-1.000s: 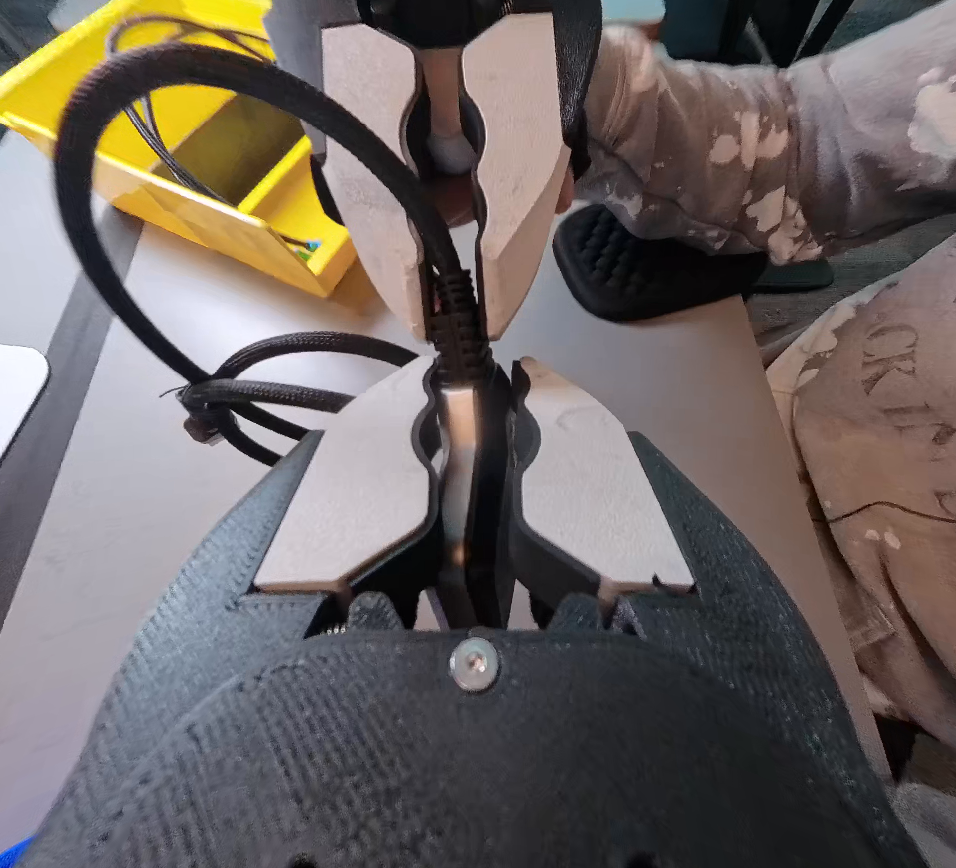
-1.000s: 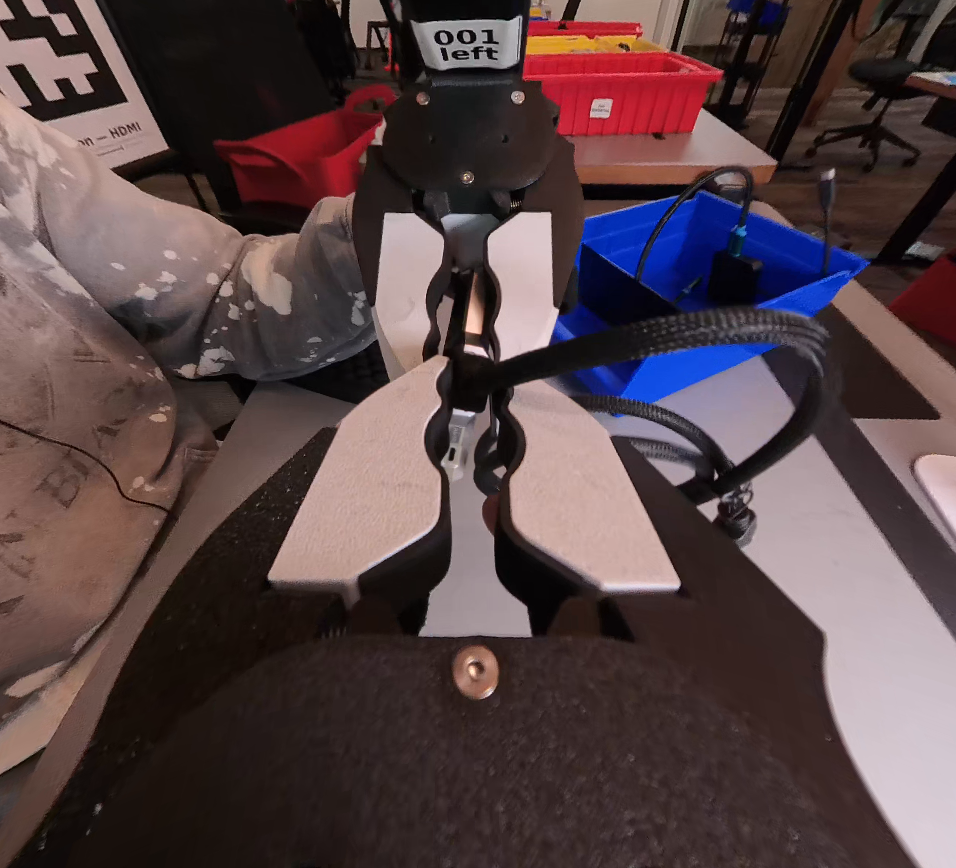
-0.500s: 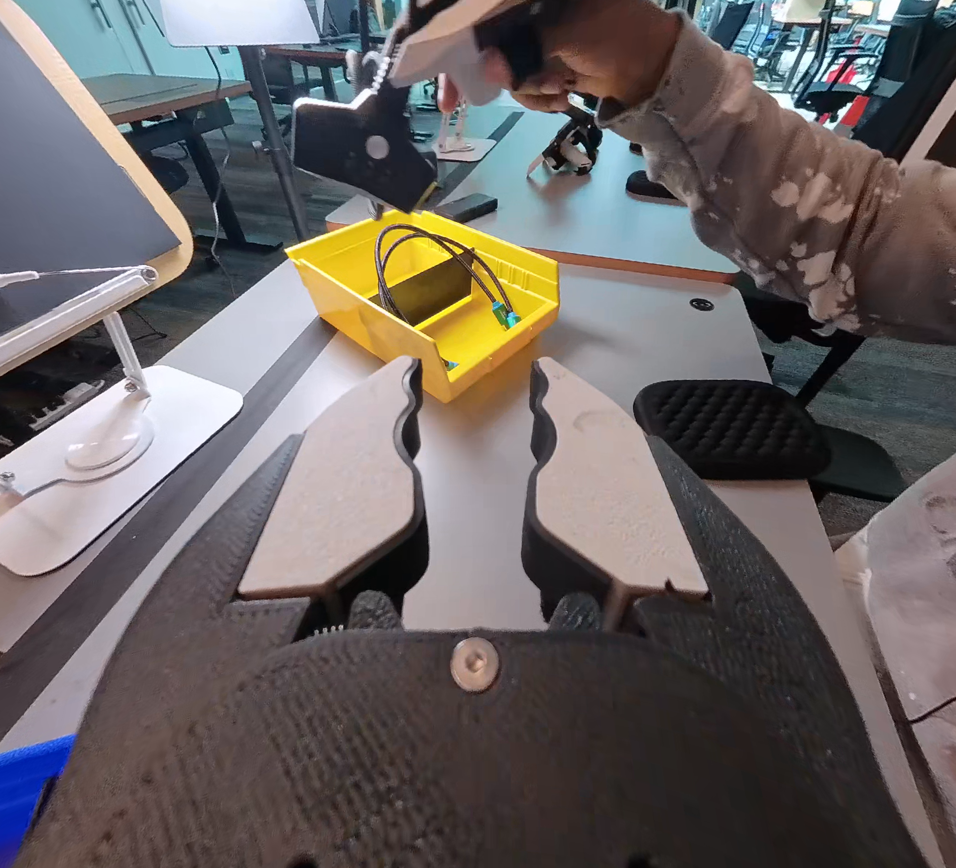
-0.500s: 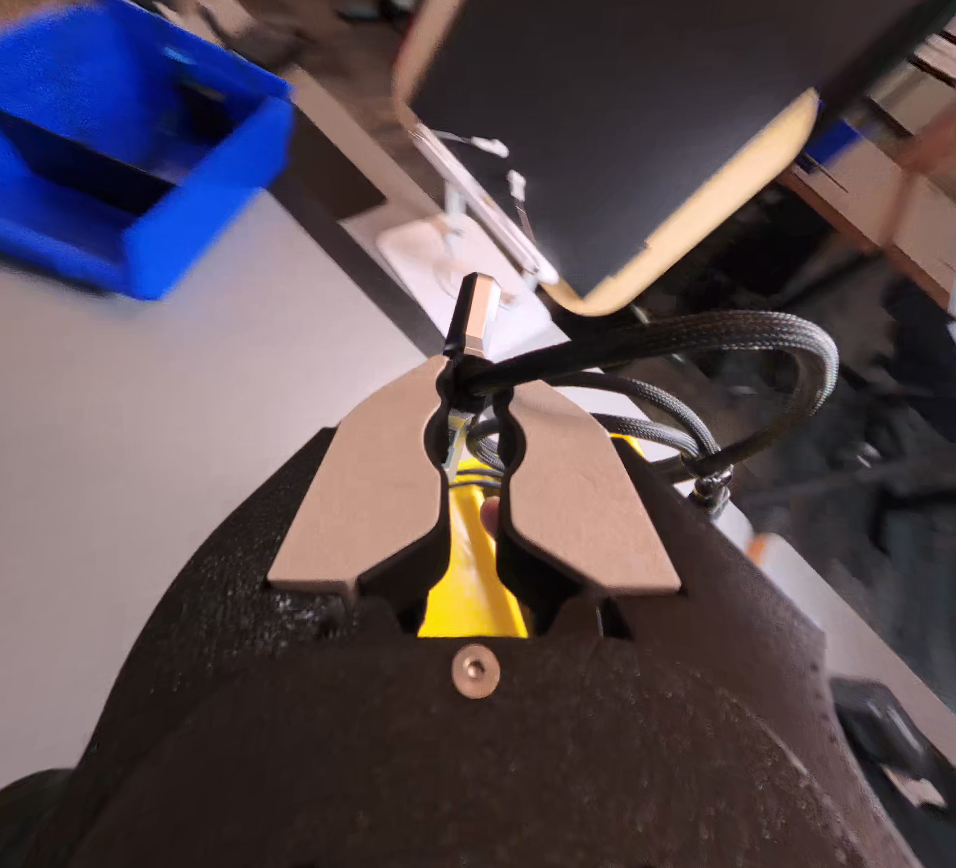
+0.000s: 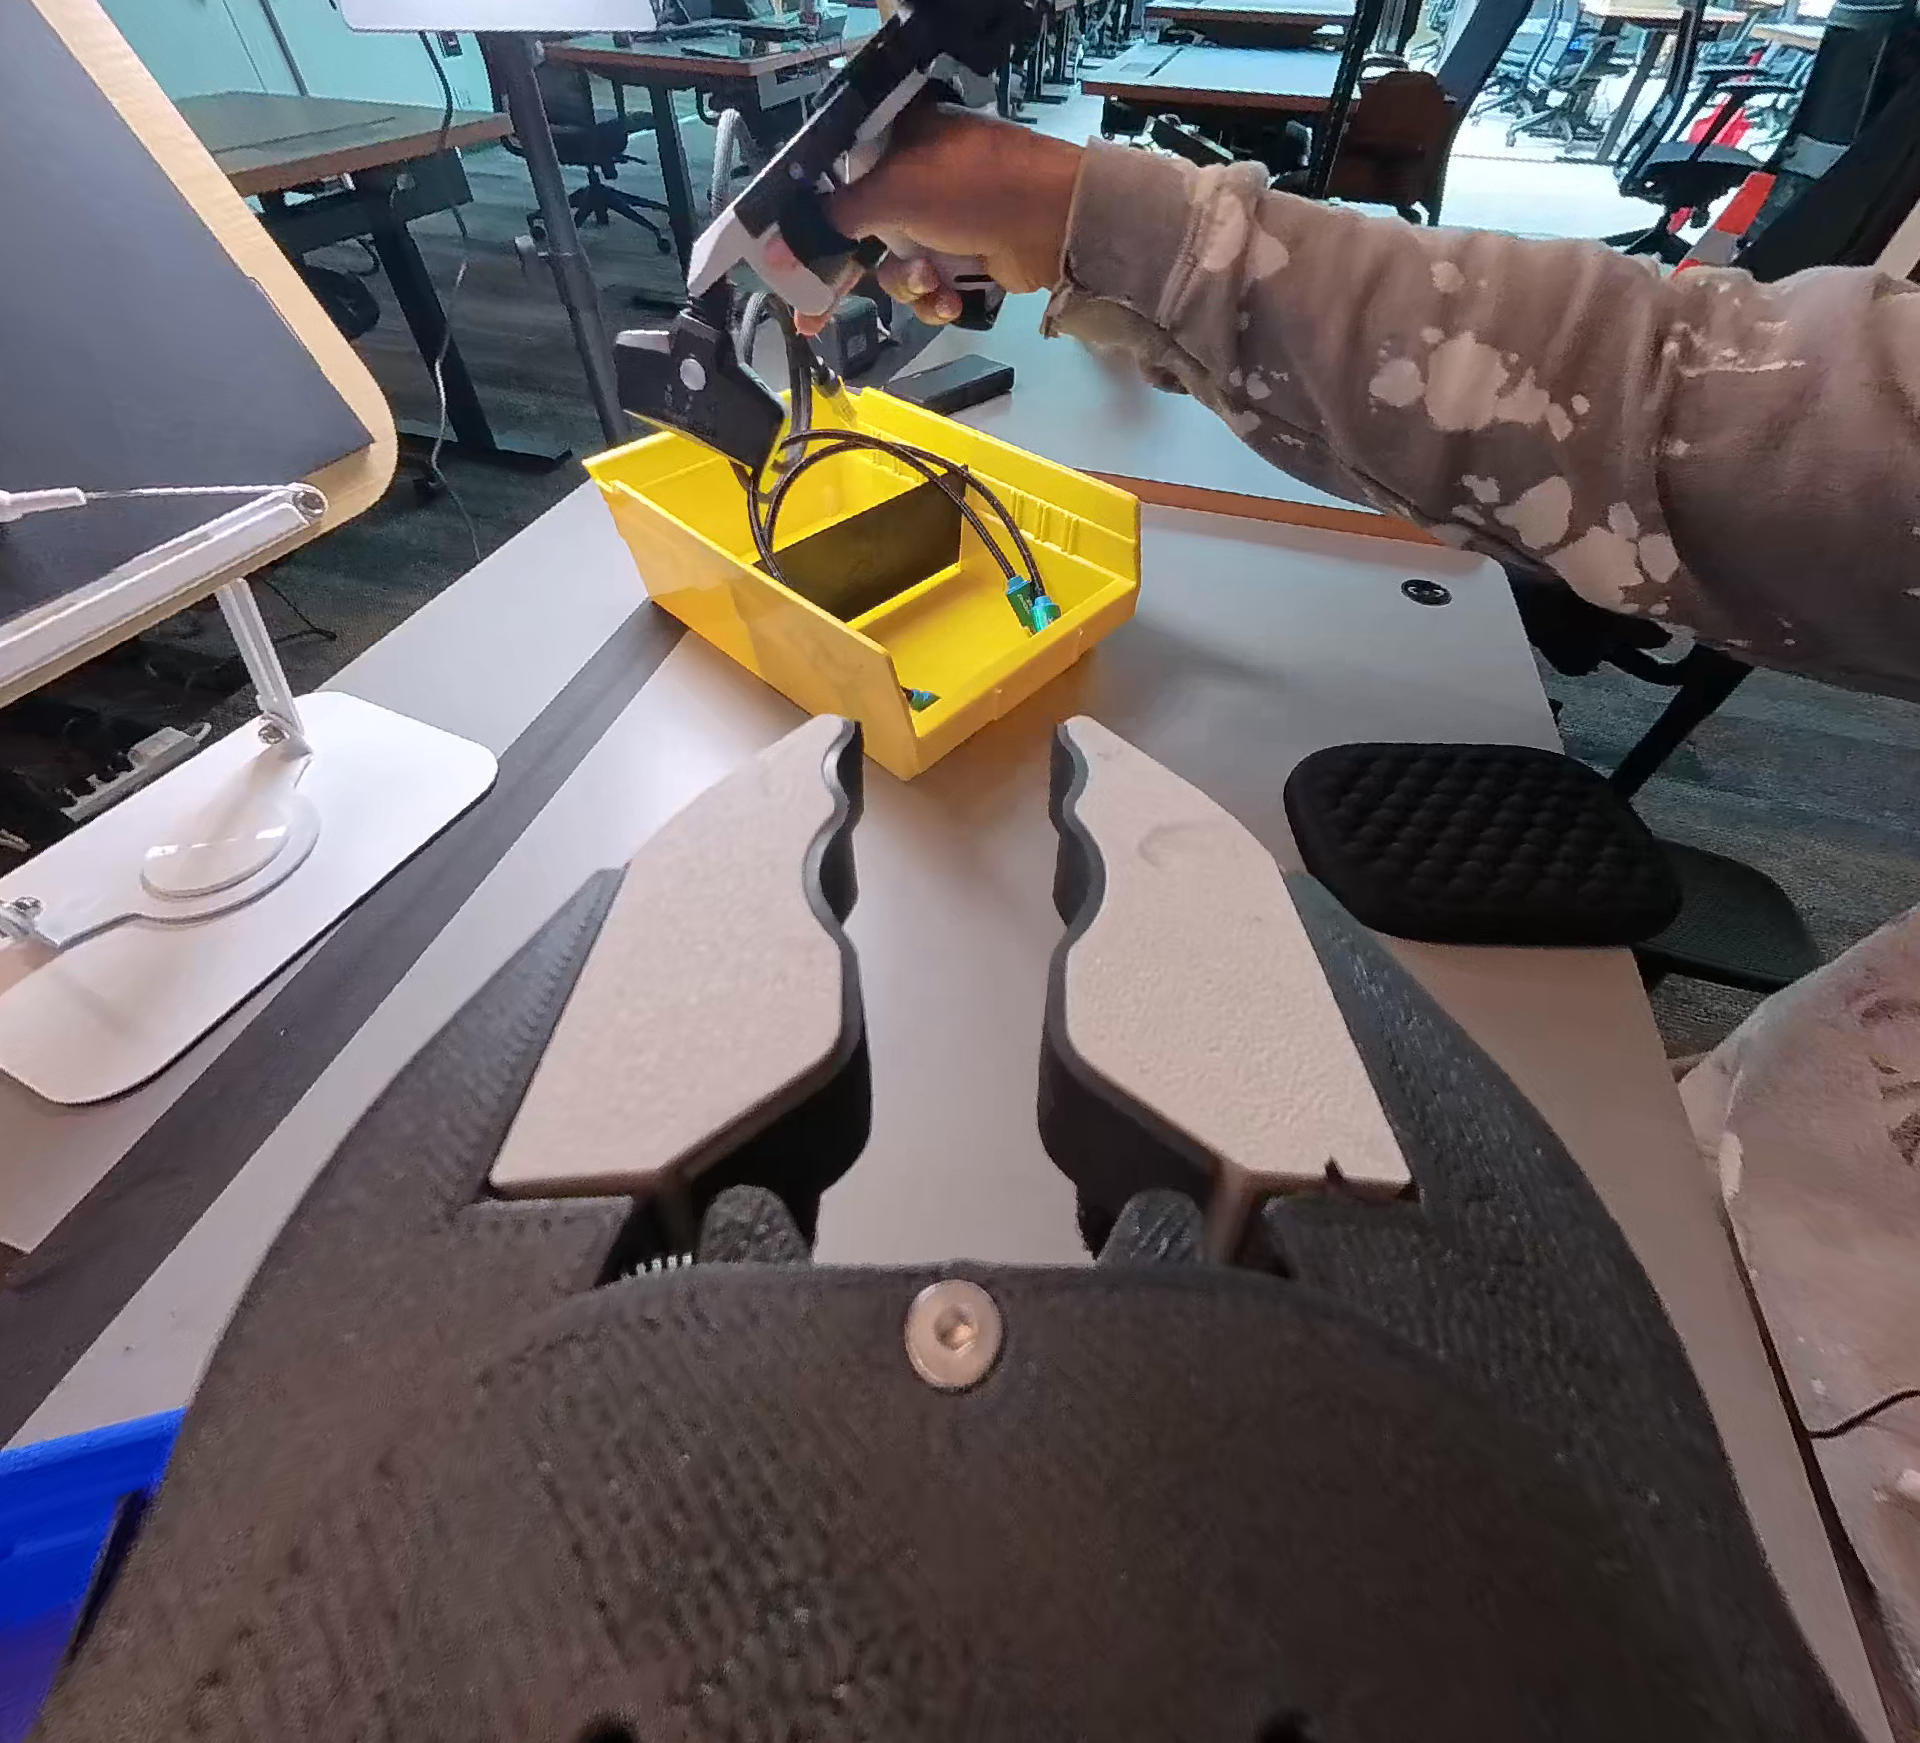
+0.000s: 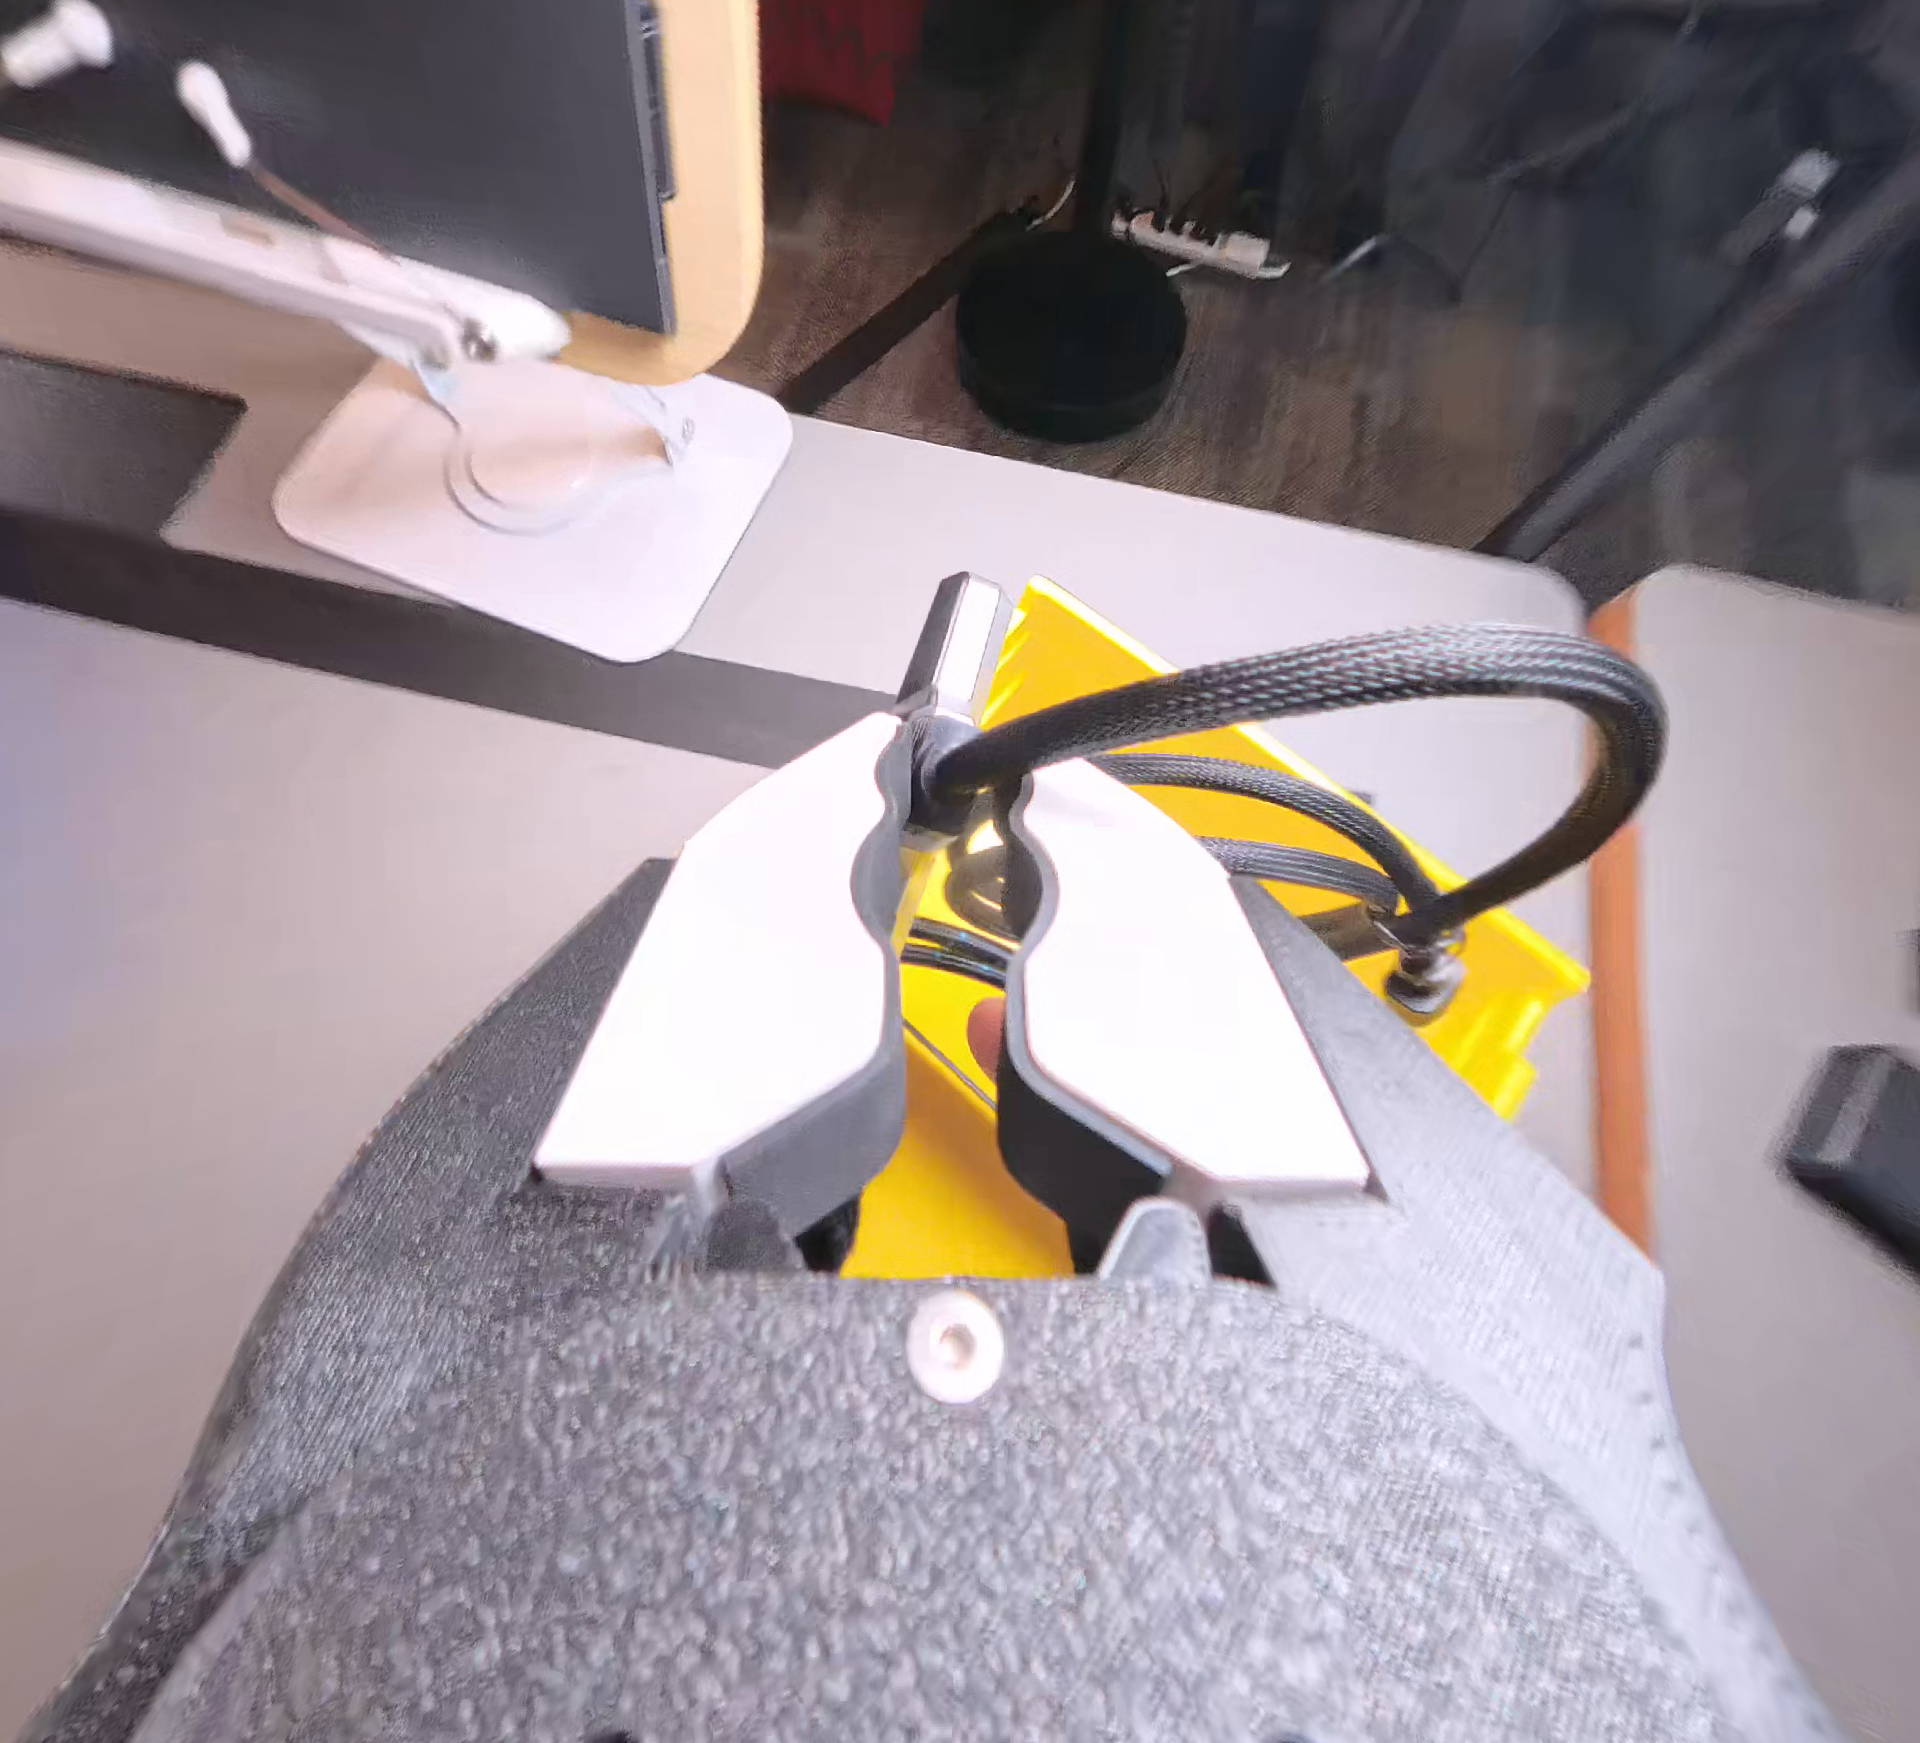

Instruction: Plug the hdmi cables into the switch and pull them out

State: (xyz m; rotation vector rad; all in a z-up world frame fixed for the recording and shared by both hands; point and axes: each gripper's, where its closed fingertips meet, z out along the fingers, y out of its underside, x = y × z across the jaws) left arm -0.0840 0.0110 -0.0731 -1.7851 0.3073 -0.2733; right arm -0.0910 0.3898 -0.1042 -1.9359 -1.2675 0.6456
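In the left wrist view, the left tongs are apart and hold nothing. They hang over the flat grey surface. Ahead of them sits the yellow plastic bin, with thin black cables with green ends inside. The right tongs hang over the far side of that bin, held by a hand.

In the right wrist view, the right tongs are clamped on the thick black braided hdmi cable, right behind its shiny silver plug. The plug sticks out past the tips. The rest of the cable loops to the right and hangs over the bin.

The hanging loop could catch on the bin wall or tangle with the thin cables. The grip sits near the tips, so the plug could twist or slip out. No switch can be seen in either view.
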